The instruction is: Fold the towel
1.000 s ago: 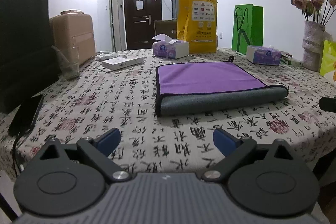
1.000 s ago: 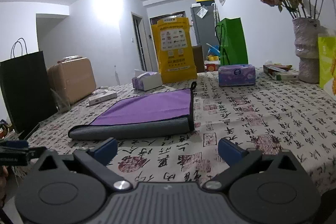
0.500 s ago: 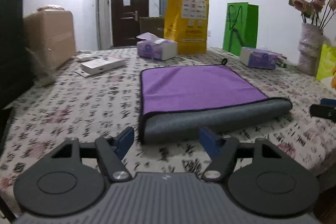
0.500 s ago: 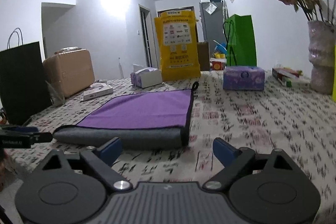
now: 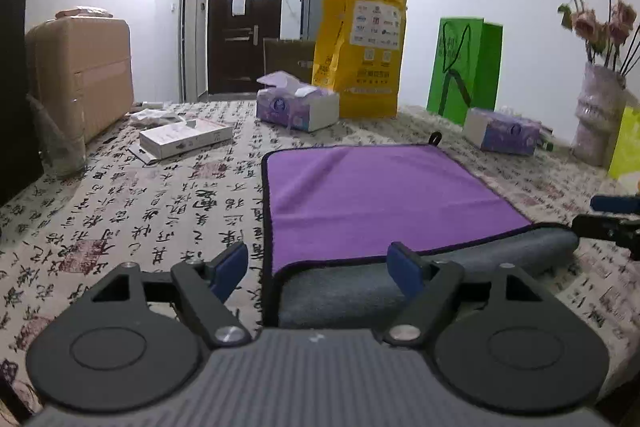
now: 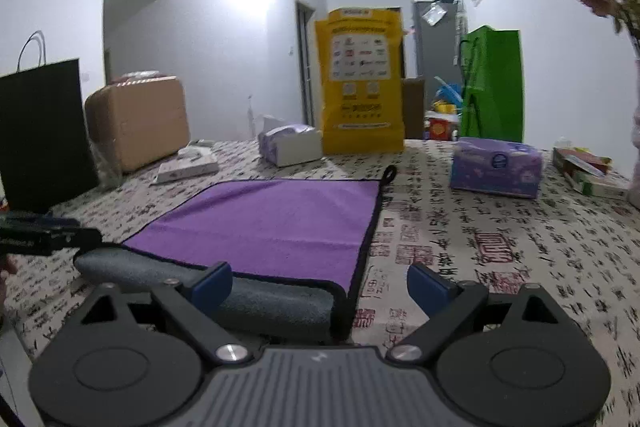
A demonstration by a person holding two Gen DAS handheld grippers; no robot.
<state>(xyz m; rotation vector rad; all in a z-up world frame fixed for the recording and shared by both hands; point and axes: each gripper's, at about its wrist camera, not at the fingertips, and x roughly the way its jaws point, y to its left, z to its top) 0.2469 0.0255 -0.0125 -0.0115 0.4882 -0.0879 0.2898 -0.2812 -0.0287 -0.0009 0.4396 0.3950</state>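
A towel, purple on top [image 5: 372, 195] and grey underneath, lies folded once on the patterned tablecloth, with its grey rolled fold [image 5: 352, 291] along the near edge. My left gripper [image 5: 318, 269] is open, its fingers either side of the towel's near left corner. In the right wrist view the towel [image 6: 272, 223] shows too, and my right gripper [image 6: 320, 285] is open around the near right corner of the fold [image 6: 280, 303]. Each gripper shows at the edge of the other's view.
Two tissue boxes [image 5: 298, 105] [image 6: 496, 167], a yellow bag [image 5: 360, 47], a green bag [image 5: 464, 67], a white flat box [image 5: 184, 139], a tan case [image 5: 80, 75], a black bag [image 6: 44, 131] and a flower vase [image 5: 598, 115] ring the table's back and sides.
Both grippers have moved forward and lower onto the towel's near corners. The fold now sits between each pair of fingers. The jaws have stayed open.
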